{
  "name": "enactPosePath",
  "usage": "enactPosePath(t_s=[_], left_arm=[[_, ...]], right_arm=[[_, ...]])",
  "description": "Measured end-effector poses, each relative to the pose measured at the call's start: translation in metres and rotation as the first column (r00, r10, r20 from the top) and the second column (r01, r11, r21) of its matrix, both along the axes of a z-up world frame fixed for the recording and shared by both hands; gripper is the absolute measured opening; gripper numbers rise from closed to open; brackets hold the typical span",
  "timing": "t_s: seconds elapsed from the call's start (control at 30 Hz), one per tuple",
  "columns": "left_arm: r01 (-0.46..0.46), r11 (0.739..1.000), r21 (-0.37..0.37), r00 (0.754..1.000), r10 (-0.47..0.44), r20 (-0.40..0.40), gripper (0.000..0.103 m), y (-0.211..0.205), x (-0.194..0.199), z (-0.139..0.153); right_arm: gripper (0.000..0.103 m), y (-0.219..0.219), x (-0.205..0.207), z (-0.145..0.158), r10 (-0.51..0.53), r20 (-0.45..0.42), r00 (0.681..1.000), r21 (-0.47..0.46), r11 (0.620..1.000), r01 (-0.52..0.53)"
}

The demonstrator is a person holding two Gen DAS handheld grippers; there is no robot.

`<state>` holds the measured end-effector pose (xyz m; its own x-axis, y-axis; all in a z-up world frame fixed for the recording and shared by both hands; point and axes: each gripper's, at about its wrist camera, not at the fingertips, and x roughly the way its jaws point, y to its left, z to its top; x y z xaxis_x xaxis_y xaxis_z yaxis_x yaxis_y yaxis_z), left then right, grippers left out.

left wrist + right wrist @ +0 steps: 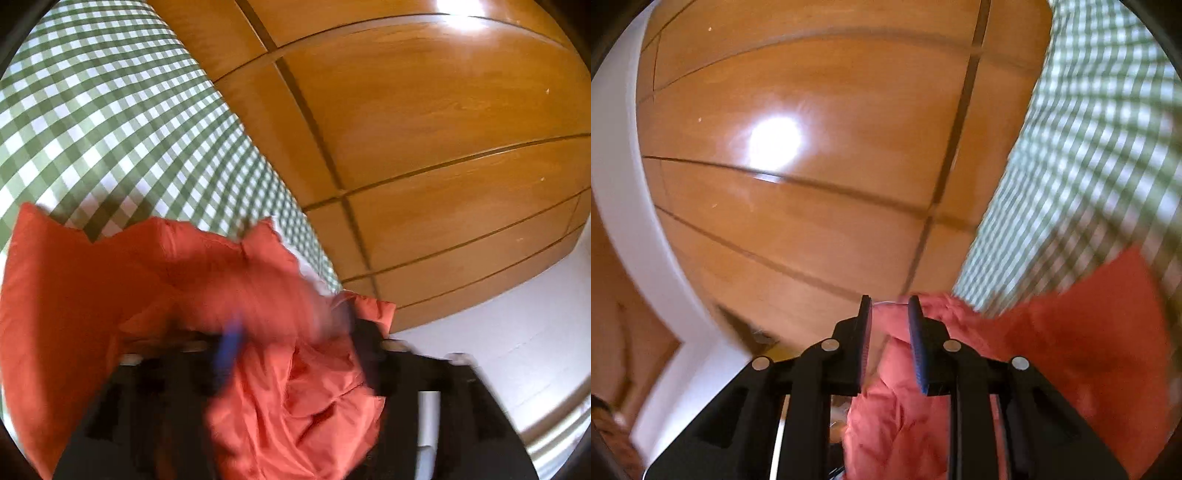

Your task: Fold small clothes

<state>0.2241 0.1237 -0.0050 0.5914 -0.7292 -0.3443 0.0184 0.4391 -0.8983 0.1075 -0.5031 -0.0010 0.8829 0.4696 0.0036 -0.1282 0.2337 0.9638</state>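
Jaws of the right gripper are clamping the orange garment; the left gripper is standing released, cloth bunching between, at the checked tablecloth's edge.

This looks like a room in a home, probably a bedroom. Glossy honey-coloured wooden cupboard doors, split by dark grooves into panels, fill one wall beside a plain white wall. A green-and-white checked cloth covers the flat surface in front, with an orange garment lying on it.
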Motion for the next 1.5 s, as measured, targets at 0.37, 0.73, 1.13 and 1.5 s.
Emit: enactPosePath(t_s=[0.37,0.73,1.13,1.5], left_arm=[[-0.118,0.98,0.157,0.983,0.093,0.161,0.087,0.025,-0.048,0.052],[-0.029,0.852,0.523,0.986,-0.061,0.153,0.087,-0.024,-0.169,0.036],[-0.119,0.558,0.821,0.981,-0.06,0.183,0.088,-0.087,-0.156,0.008],[-0.13,0.697,0.705,0.984,0.005,0.177,0.004,-0.034,-0.152,0.035]], right_arm=[[0.067,0.086,-0.01,0.078,0.086,-0.001,0.996,-0.639,0.767,-0.067],[0.073,0.163,0.093,0.025,0.168,-0.202,0.965,-0.888,0.384,-0.252],[0.077,0.128,0.091,0.0,0.133,-0.199,0.971,-0.813,0.531,-0.239],[0.078,0.114,0.08,0.009,0.14,-0.212,0.967,-0.751,0.61,-0.253]])
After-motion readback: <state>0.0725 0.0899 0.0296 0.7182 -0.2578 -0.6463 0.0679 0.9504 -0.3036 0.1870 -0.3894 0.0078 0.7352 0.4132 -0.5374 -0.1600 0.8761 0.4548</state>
